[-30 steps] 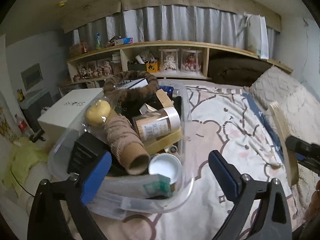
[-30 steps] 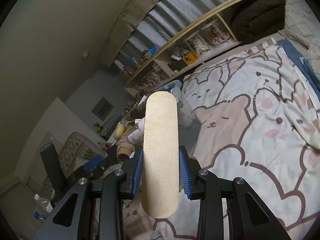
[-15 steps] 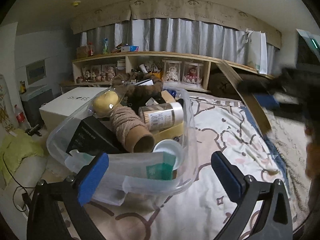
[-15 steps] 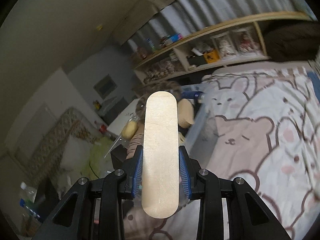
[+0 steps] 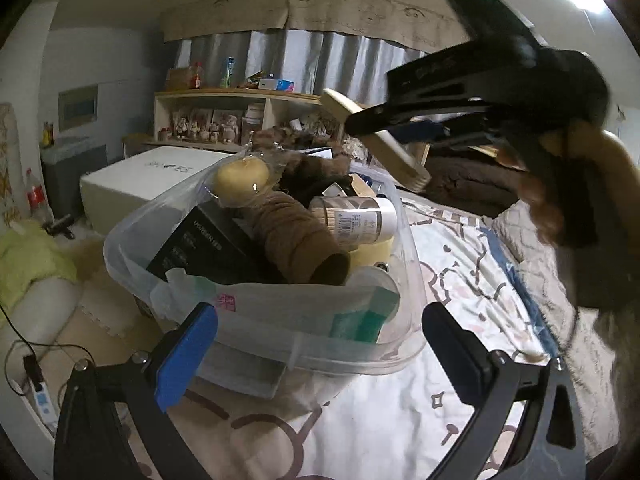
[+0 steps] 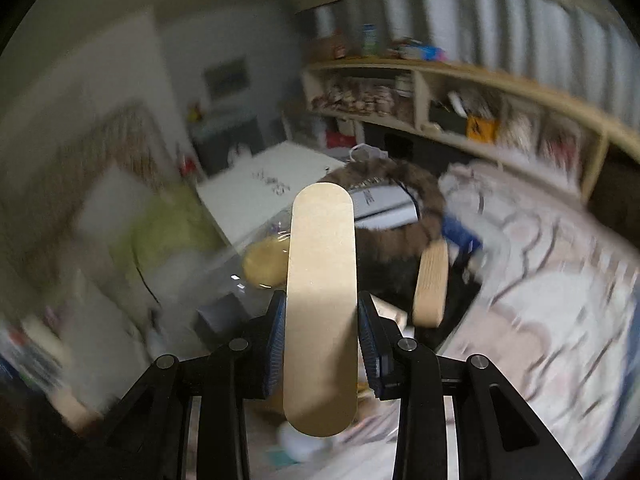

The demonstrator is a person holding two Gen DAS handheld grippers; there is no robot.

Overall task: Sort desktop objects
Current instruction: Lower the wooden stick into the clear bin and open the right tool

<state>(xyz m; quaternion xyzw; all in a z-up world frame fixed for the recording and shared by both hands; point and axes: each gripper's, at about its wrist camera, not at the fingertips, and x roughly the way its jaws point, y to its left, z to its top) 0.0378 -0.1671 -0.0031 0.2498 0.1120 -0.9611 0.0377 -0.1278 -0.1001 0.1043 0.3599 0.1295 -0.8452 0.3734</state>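
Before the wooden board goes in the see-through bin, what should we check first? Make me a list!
1. Right gripper grips the wooden board firmly: ok, jaws pinch both edges.
2. Board is above the clear plastic bin: ok, it hangs over the bin's far side in the left wrist view.
3. Room inside the bin: not ok, it is heaped with a cardboard tube, a black box and a jar.
4. Left gripper out of the way: ok, open, jaws straddling the bin's near corner.
5. Clear view of the drop spot: cannot tell, the right wrist view is blurred.
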